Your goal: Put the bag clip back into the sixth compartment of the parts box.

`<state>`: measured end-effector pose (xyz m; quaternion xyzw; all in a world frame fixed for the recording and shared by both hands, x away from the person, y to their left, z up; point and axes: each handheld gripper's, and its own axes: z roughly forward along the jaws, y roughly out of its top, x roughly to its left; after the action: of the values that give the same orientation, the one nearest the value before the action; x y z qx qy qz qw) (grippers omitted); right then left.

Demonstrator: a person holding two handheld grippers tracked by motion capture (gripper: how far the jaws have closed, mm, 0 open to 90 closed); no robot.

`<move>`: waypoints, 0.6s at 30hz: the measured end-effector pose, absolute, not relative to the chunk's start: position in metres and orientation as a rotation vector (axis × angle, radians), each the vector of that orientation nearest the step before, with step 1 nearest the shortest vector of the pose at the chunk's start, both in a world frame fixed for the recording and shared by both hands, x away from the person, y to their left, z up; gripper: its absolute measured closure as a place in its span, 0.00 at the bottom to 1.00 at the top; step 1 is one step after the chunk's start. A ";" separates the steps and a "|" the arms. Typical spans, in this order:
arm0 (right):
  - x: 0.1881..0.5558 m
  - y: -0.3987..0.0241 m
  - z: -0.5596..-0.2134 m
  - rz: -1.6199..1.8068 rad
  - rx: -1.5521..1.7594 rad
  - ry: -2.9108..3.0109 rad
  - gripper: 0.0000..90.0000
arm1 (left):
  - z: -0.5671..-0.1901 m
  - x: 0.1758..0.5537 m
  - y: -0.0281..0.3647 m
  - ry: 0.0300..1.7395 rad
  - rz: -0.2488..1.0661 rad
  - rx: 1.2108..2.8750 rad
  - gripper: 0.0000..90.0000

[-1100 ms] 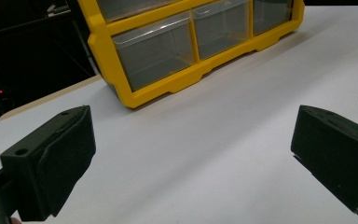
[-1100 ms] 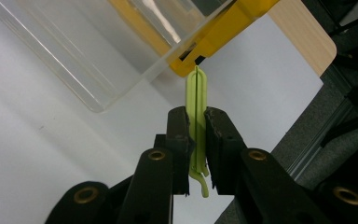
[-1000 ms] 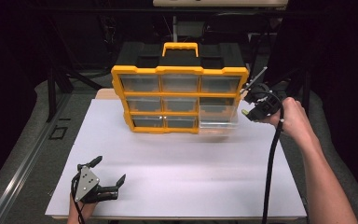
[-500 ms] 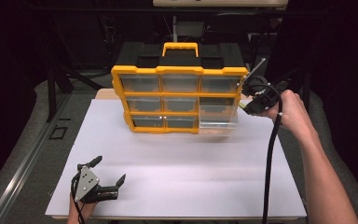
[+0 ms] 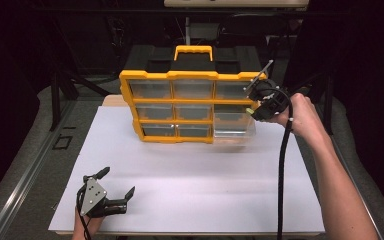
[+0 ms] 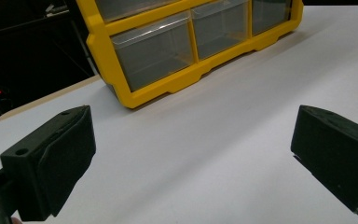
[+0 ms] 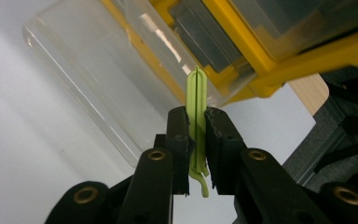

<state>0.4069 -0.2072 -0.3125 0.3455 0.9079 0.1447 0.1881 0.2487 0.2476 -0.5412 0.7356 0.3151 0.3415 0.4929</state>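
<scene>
White board (image 5: 190,195) covers the worktop; the yellow drawer organiser (image 5: 180,107) stands at its far edge, its clear bottom-right drawer (image 5: 234,127) pulled out. Beside that drawer the right gripper (image 7: 196,135) clamps a thin green clip (image 7: 196,98). Near the front-left corner, the left gripper (image 6: 191,149) gapes wide, holding nothing.

Dark lab: white table (image 5: 190,200), camera stands (image 5: 60,90)

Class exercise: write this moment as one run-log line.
right gripper: shut on green clip | beside pulled-out clear drawer of yellow organizer | left gripper: open, near table front edge
</scene>
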 end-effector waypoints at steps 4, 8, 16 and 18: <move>0.408 -0.199 -0.311 0.402 0.947 2.568 0.89 | -0.541 0.248 0.248 0.764 0.830 1.783 0.00; 0.409 -0.191 -0.311 0.408 0.936 2.576 0.89 | -0.541 0.249 0.248 0.763 0.830 1.784 0.00; 0.410 -0.179 -0.314 0.440 0.907 2.593 0.89 | -0.541 0.248 0.248 0.765 0.831 1.783 0.00; 0.411 -0.177 -0.315 0.441 0.910 2.599 0.89 | -0.541 0.248 0.248 0.765 0.831 1.783 0.00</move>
<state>0.4111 -0.1768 -0.3151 0.3212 0.9176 0.1556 0.1753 0.2484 0.2481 -0.5409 0.7349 0.3154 0.3425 0.4931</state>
